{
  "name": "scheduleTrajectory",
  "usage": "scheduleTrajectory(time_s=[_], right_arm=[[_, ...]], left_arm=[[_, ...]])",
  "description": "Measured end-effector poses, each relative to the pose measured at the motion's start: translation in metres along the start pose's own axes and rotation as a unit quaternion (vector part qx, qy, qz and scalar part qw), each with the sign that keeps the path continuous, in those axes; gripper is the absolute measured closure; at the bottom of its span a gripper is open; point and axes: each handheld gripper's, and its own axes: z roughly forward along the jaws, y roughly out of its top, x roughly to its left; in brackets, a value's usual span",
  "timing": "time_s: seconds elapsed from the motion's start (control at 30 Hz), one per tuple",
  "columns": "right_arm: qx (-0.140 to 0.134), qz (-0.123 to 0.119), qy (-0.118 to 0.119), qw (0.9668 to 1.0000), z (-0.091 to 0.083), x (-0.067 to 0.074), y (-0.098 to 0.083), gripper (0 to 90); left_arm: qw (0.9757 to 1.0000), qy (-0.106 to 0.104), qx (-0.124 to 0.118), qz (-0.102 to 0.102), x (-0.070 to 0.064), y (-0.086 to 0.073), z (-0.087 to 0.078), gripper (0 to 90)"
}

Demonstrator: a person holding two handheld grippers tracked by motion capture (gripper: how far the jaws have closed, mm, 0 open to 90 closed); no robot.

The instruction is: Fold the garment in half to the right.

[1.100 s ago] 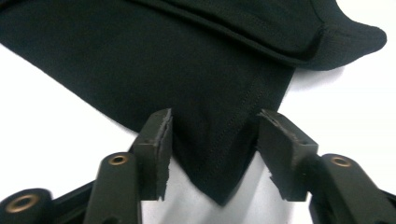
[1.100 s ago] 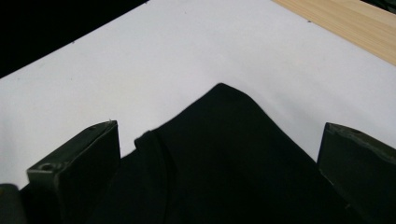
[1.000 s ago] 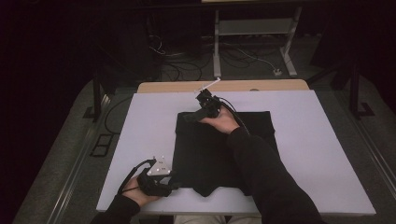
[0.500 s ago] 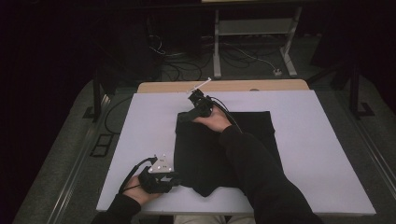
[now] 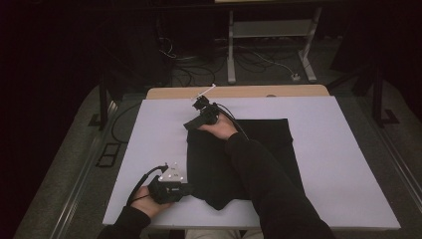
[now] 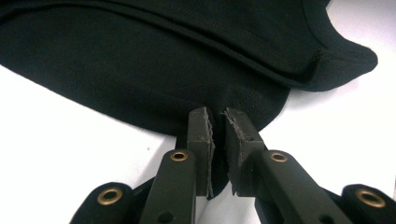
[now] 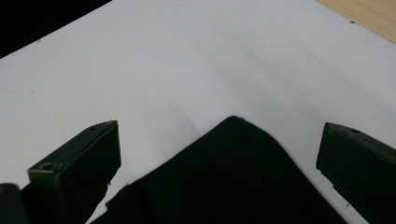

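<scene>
While your left gripper [image 6: 217, 135] sits at the near left corner of the black cloth garment [image 5: 259, 149], its jaws have just been closing, and now they pinch the stitched hem between the pads. Only a thin gap shows between them, and the dark fabric fills it.

That garment is soft and flat, with a sewn edge running along its border [image 6: 261, 56]. It looks folded, with one layer lying on top of another. It lies in the middle of the white table cover [image 5: 328, 164], a bit to your right of center.

Your right gripper [image 7: 219, 154] is at the far left corner of the garment. Its jaws stand wide apart, and the pointed corner of the fabric [image 7: 233, 140] lies between them. The pads do not touch it.

Your right sleeve [image 5: 268, 189] stretches across the garment and hides part of it. Past the white cover you can see a strip of pale wooden tabletop [image 5: 239, 92]. Behind the table stand a grey metal frame [image 5: 268, 45] and cables on the floor [image 5: 184, 64].
</scene>
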Motion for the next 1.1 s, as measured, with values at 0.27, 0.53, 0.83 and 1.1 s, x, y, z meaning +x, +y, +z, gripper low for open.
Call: scheduleTrajectory(time_s=[0.27,0.53,0.83,1.1], right_arm=[[0.014,0.002,-0.008,0.9999,0.018,0.0,-0.001,0.0],[0.024,-0.002,-0.013,0.9996,0.028,-0.001,-0.001,11.5],[0.021,0.002,-0.039,0.999,0.033,0.005,0.006,36.7],[0.032,0.006,-0.061,0.9976,0.033,0.007,0.007,66.1]], left_arm=[[0.9999,-0.006,-0.014,-0.003,0.002,0.001,-0.002,80.5],[0.9987,-0.014,-0.045,-0.02,0.003,0.005,-0.002,81.0],[0.9975,-0.011,-0.064,-0.029,0.005,0.009,-0.001,81.2],[0.9959,-0.008,-0.082,-0.039,0.005,0.013,0.0,81.3]])
